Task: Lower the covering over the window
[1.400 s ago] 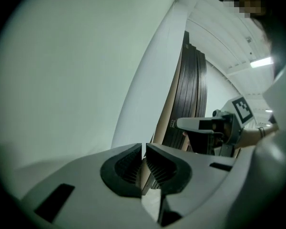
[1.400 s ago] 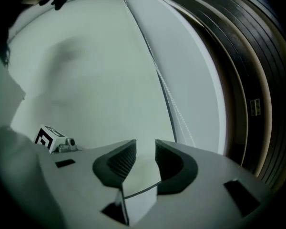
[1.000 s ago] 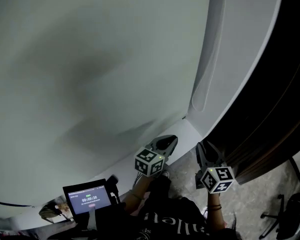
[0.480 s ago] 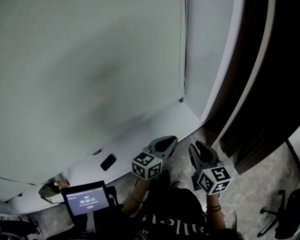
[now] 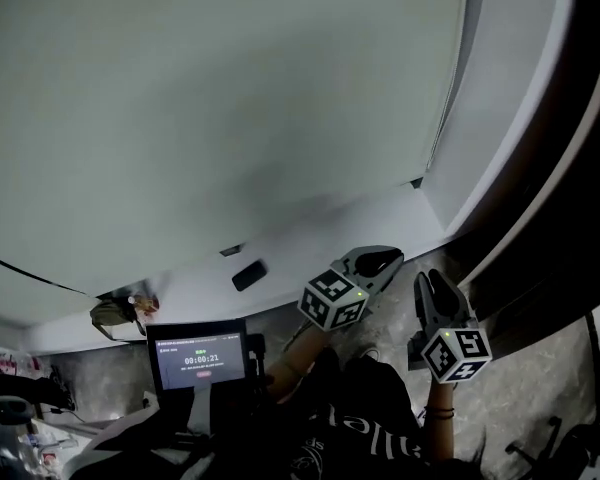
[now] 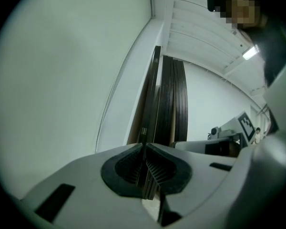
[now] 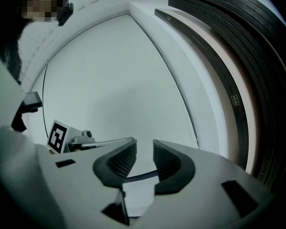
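A pale grey-green window blind [image 5: 230,98] fills most of the head view and reaches down to the white sill [image 5: 320,230]. A thin cord or edge line [image 5: 443,118] runs down its right side, and shows in the right gripper view as a line [image 7: 181,104]. Both grippers hang low, below the sill. My left gripper [image 5: 378,262] points up at the sill's right part, its jaws shut together [image 6: 144,168] on nothing. My right gripper [image 5: 429,282] is beside it, jaws open [image 7: 144,159] with a small empty gap.
Dark curtain folds [image 5: 570,168] stand right of the window and also show [image 6: 169,104] in the left gripper view. A small dark object [image 5: 248,275] lies on the sill. A tablet with a timer [image 5: 198,358] and a bag-like thing [image 5: 115,313] sit at lower left.
The head view has swung, so the blind's right edge and both grippers now sit further right in the picture. Both grippers keep the same low posture and jaw states.
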`<state>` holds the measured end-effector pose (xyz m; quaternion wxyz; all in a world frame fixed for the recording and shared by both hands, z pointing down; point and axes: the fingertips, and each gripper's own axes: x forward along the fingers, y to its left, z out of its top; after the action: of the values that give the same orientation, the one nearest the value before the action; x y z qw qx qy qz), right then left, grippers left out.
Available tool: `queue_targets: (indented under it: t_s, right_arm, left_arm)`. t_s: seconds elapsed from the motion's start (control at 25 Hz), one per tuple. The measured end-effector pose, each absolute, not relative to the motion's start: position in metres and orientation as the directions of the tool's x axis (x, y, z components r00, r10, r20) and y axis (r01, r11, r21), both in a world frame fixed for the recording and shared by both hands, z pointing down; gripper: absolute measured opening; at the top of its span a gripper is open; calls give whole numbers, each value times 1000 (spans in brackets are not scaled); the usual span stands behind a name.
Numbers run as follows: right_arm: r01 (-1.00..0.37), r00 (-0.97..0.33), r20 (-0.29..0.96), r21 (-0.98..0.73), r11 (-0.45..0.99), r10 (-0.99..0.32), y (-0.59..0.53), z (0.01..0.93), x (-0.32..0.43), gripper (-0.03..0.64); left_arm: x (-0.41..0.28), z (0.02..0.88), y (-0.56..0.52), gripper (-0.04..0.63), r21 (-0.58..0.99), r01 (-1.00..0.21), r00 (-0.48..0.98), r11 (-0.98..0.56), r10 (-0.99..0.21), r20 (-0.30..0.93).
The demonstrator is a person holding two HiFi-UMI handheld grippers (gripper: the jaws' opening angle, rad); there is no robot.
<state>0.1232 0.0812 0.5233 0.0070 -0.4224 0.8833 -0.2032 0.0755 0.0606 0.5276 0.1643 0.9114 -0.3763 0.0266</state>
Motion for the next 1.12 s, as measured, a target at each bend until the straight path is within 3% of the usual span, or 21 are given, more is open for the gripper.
queue_targets:
  t_s: [0.68, 0.92, 1.12]
  right_arm:
    - [-756, -580, 151, -465, 461, -800, 132, 526, -10, 106]
    - [-797, -518, 182, -456, 395, -836, 145, 537, -1, 89]
    - [-791, -540, 168, -436, 429, -825, 149, 530, -4, 89]
  left_arm:
    - [-61, 518, 135, 12, 280, -619, 783, -734, -604, 147]
    - [-57, 531, 145, 12, 311, -575, 817, -757, -553, 162]
    - [-59, 536, 157, 12, 328, -571, 819, -753, -548, 169]
